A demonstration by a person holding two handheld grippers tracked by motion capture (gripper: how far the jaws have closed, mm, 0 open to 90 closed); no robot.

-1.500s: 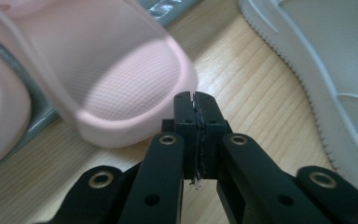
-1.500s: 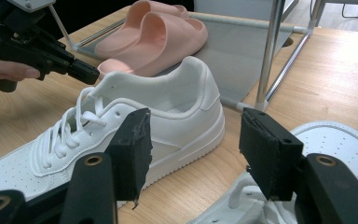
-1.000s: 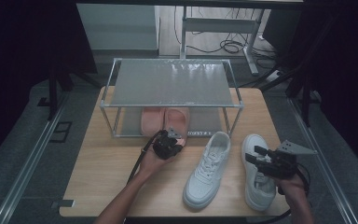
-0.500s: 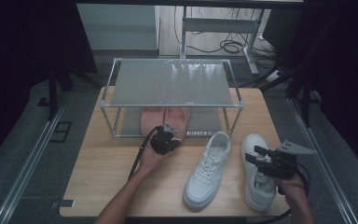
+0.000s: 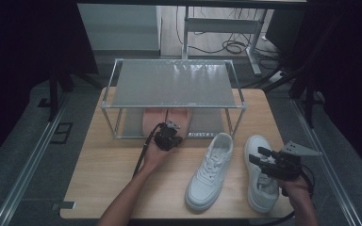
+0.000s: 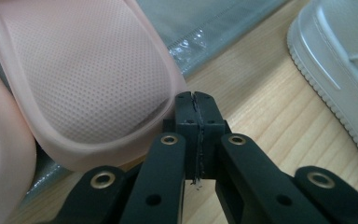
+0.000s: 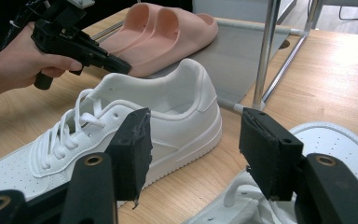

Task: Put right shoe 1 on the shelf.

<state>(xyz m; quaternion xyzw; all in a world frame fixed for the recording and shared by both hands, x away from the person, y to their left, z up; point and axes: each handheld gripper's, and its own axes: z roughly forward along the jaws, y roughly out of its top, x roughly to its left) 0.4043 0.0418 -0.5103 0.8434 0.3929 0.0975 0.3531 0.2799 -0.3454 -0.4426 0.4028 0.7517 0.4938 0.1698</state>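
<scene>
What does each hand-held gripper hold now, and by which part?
Nothing. The left hand-held gripper is shut, empty, at the pink slipper's edge; the right hand-held gripper is open.

- Two pink slippers (image 5: pixel 165 120) on my rack's lower shelf.
- Two white sneakers (image 5: pixel 210 170) on my table.
- One metal shoe rack (image 5: pixel 173 84).
- Two grippers (image 5: pixel 168 136) in my hands.

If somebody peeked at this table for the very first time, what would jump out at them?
Probably the pink slippers, tucked side by side on the low shelf of the metal rack at the back of the table. The left claw is pinched shut with its tip right at the heel of one slipper. Nearer the person, two white sneakers lie on the wood, and the right claw hovers wide open over them.
</scene>
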